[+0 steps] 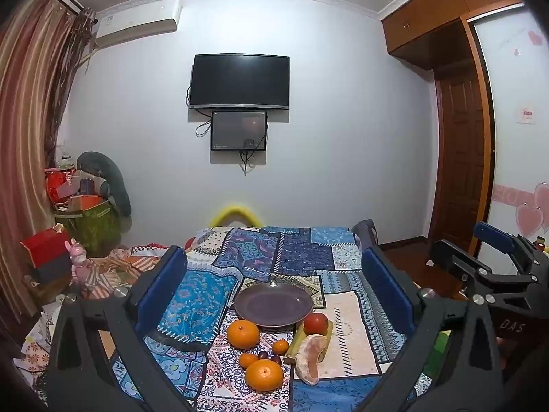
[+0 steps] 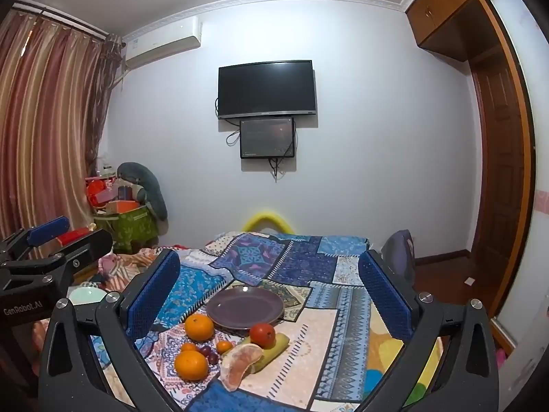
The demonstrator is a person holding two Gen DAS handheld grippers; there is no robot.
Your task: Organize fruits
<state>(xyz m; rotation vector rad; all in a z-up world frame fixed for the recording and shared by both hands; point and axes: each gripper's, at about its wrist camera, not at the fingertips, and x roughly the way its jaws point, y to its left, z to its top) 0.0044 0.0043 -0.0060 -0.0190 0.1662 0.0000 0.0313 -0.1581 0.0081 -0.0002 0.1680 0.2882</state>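
while both grippers hang wide, empty, fruits [image 1: 274, 346] lie ahead between left gripper [image 1: 274, 274] fingers, near plate [image 1: 273, 304].

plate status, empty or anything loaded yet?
Empty. The purple plate shows a bare surface in both views; the oranges, tomato and banana all lie on the cloth beside it.

A dark television [image 1: 239, 81] hangs on the pale wall, a smaller screen [image 1: 238, 130] just beneath it — cables dangling. An air conditioner [image 1: 137, 24] sits near the ceiling, beside striped curtains [image 1: 31, 110]. Patchwork bedding [image 1: 295, 257] covers the bed; a wooden door [image 1: 459, 171] stands right.
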